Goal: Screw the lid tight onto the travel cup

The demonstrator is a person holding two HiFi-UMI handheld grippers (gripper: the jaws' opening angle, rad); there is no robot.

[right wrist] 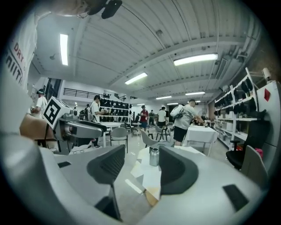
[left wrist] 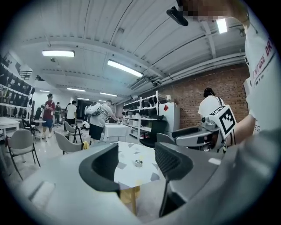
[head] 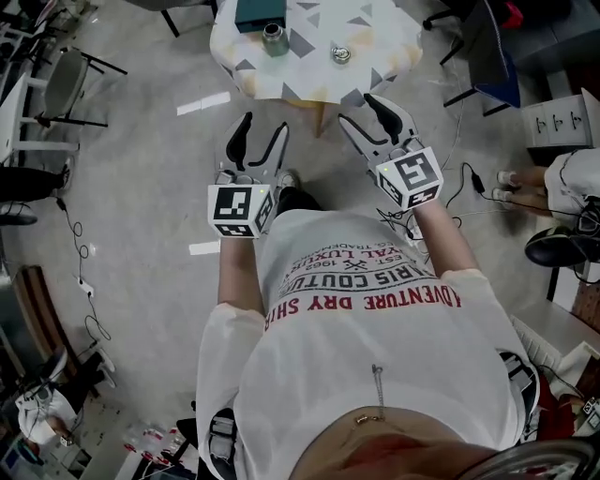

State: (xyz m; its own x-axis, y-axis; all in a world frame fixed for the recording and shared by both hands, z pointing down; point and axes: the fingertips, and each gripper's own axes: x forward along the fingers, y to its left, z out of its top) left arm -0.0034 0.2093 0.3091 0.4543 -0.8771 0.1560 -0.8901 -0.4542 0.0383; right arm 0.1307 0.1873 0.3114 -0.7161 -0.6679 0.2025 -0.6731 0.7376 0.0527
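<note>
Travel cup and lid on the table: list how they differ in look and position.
The travel cup stands tall and upright with its mouth uncovered; the lid is a low, flat piece. The travel cup sits at the left in the head view, close to a teal box; the lid lies apart from it, farther right, with nothing beside it. Shared: both look silvery and both rest on the same patterned table.

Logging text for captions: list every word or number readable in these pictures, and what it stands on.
"ADVENTURE DRY SHI": red print on the person's T-shirt, upside down in the head view, cut off.
"ARIS COUTU": dark line on the same shirt, ends hidden.
Smaller shirt lines: too blurred.
On the left marker cube and right marker cube: patterns, no letters.
On the travel cup and lid: nothing readable.
</note>
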